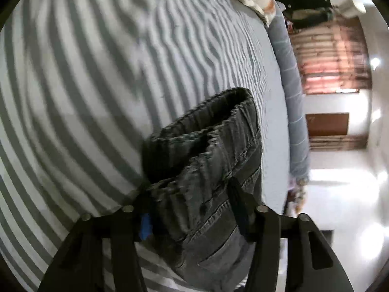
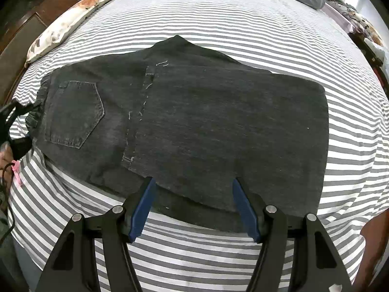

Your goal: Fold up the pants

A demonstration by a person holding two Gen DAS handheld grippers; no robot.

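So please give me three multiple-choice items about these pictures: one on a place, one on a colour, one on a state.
1. Where do the pants lie?
A. on the striped bed sheet
B. on a wooden floor
C. on a chair

2. Which colour are the finger pads of the right gripper?
A. red
B. blue
C. yellow

3. How is the left gripper?
A. open, apart from the cloth
B. shut on the waistband
C. out of view

Key: 1 A, stripes surround the denim; 2 B, both pads show blue; 3 B, gathered waistband sits between its fingers.
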